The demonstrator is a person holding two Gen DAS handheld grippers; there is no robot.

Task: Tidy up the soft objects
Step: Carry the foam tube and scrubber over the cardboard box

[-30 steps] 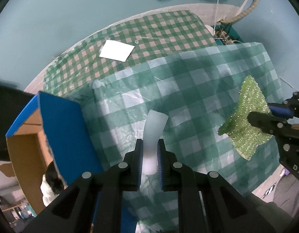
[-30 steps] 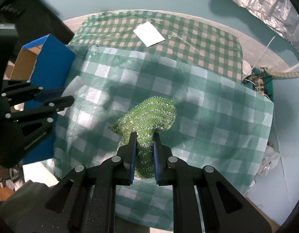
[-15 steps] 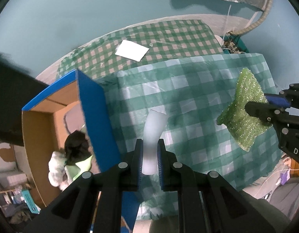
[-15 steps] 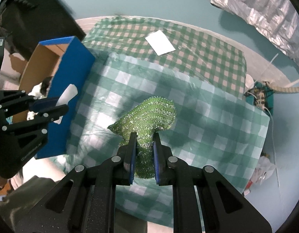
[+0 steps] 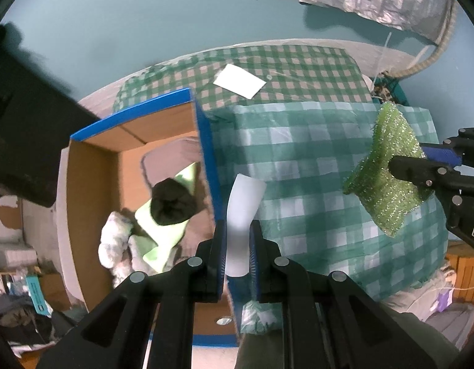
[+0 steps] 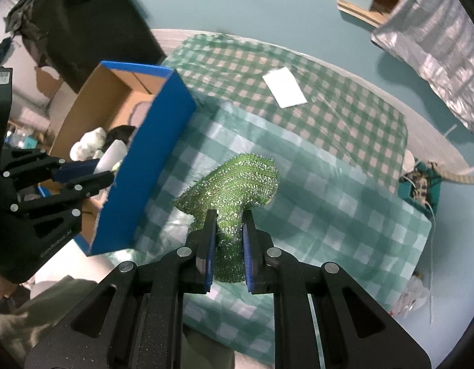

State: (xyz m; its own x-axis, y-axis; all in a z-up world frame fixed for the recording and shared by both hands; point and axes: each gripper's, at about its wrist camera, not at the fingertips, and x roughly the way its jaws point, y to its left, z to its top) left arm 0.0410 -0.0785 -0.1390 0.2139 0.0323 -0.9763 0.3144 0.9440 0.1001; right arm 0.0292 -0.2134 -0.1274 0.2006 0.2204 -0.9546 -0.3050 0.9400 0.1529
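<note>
Already, the left gripper (image 5: 237,240) pinches a white foam strip (image 5: 241,212) over the blue box's (image 5: 206,141) near wall; the right gripper (image 6: 227,240) clamps a green scrubber (image 6: 234,184) above the checked cloth (image 6: 329,203). Released early, the strip could fall outside.

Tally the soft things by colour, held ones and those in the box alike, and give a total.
Green: 2, the sparkly scrubber in the right gripper, the pale cloth in the blue box.
White: 2, the strip in the left gripper, a fluffy bundle.
Black: 1, a bundle.
Total: 5
</note>
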